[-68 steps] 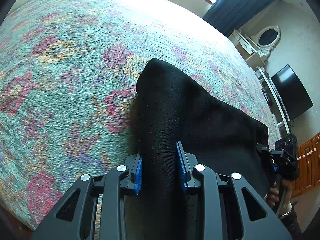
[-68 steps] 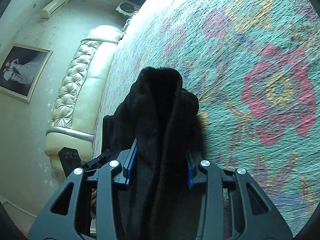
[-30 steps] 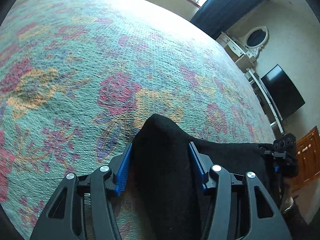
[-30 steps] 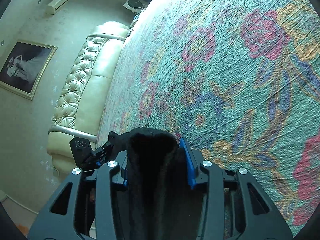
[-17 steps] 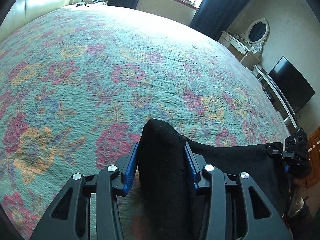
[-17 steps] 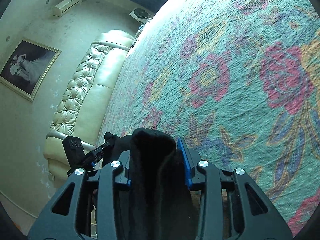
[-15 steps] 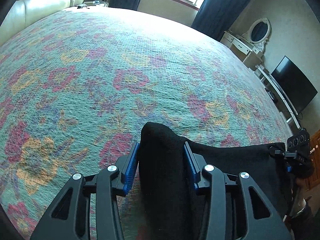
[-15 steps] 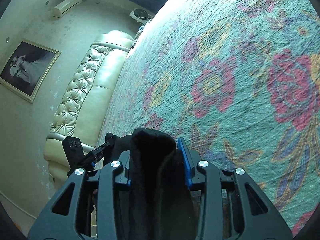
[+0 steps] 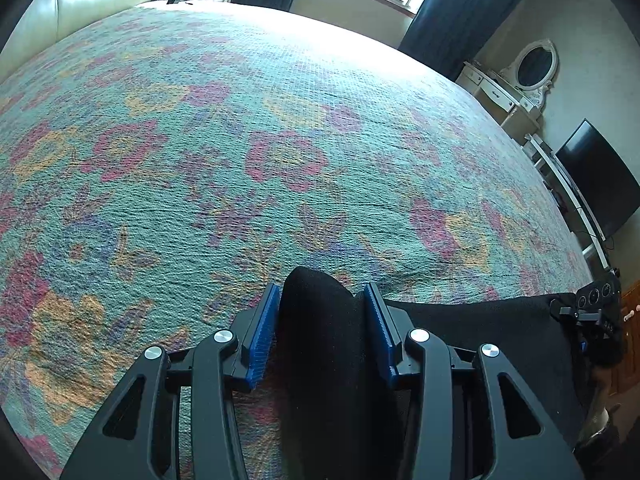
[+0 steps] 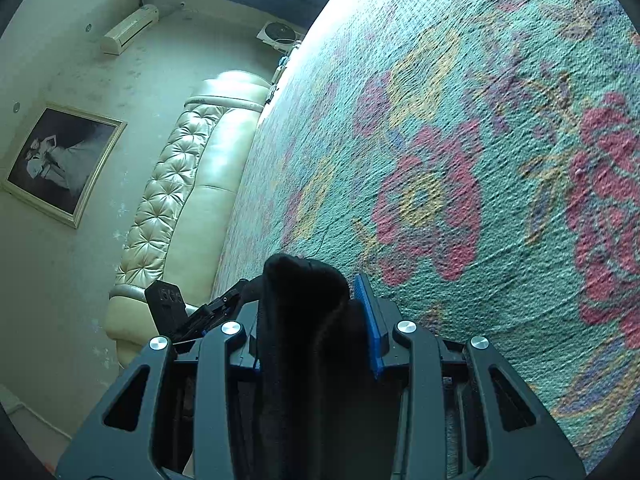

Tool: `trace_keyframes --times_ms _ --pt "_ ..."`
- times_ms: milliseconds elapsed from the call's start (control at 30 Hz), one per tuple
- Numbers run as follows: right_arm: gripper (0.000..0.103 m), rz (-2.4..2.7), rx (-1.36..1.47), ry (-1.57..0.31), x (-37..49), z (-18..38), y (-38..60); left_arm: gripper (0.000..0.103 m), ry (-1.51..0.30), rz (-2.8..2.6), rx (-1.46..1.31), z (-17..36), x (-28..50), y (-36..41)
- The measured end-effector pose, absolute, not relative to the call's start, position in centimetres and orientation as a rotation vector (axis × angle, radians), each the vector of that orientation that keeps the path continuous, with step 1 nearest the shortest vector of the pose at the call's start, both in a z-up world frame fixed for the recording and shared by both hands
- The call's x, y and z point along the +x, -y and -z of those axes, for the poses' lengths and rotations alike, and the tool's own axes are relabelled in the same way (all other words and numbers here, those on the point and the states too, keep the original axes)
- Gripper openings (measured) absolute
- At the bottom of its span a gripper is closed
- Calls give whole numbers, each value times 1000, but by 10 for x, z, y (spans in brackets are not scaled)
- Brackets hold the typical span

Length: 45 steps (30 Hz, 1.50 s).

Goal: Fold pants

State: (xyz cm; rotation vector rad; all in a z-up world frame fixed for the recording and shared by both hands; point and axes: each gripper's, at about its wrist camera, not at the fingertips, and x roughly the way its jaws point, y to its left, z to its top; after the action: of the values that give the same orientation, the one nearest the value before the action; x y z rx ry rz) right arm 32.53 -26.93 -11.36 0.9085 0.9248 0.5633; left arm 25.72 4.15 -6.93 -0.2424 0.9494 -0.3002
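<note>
The black pants point(image 9: 320, 340) bunch up between the blue pads of my left gripper point(image 9: 322, 292), which is shut on them. From there the cloth stretches right as a taut band point(image 9: 480, 328) to my right gripper point(image 9: 596, 308), seen at the frame's edge. In the right wrist view my right gripper point(image 10: 310, 284) is shut on another thick fold of the pants point(image 10: 308, 320); its left pad is hidden by cloth. My left gripper point(image 10: 192, 312) shows beside it. Both hover low over the floral bedspread point(image 9: 280, 140).
The teal flowered bedspread point(image 10: 480, 160) spreads wide ahead of both grippers. A cream tufted headboard point(image 10: 188, 184) runs along one side. A dressing table with an oval mirror point(image 9: 532, 68) and a dark TV point(image 9: 600, 176) stand past the far corner.
Both grippers have travelled across the bed with the pants in them. Less cloth now sticks out past the pads, and more bedspread, headboard and window show ahead. The left jaws have narrowed a little.
</note>
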Motion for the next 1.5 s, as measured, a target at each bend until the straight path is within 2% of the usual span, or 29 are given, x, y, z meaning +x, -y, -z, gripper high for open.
trace_keyframes --times_ms 300,367,400,467,633,900,1067,1233,1300,1333,1367,1400,1467,1500 --pt "35 -581 917 -904 318 119 278 48 -953 308 -255 74 258 -40" --pt "37 -586 921 -901 312 121 284 54 -956 317 -270 73 255 -42" --pt "40 -589 924 -897 311 120 285 56 -957 322 -282 72 252 -45" --pt "44 -591 940 -888 304 117 289 67 -960 342 -347 69 242 -57" --pt "69 -547 965 -866 268 106 310 70 -989 397 -514 74 195 -91" --pt "72 -498 928 -967 198 103 326 76 -1031 477 -547 80 100 -106" --pt "74 -545 909 -1019 170 105 308 80 -1047 520 -619 83 79 -101" --pt "91 -547 903 -1011 165 99 291 81 -1060 545 -744 90 89 -97" --pt "90 -532 880 -1029 169 99 282 81 -1044 519 -718 89 90 -93" --pt "84 -519 854 -1042 170 98 277 78 -1043 501 -686 88 90 -90" --pt "75 -504 825 -1058 172 96 270 65 -1045 473 -643 87 89 -86" --pt "55 -488 804 -1086 172 98 266 60 -1048 468 -616 87 82 -86" --pt "48 -484 822 -1104 171 104 267 49 -1050 455 -613 85 80 -87" --pt "44 -489 832 -1102 170 104 268 47 -1051 445 -611 83 79 -87"
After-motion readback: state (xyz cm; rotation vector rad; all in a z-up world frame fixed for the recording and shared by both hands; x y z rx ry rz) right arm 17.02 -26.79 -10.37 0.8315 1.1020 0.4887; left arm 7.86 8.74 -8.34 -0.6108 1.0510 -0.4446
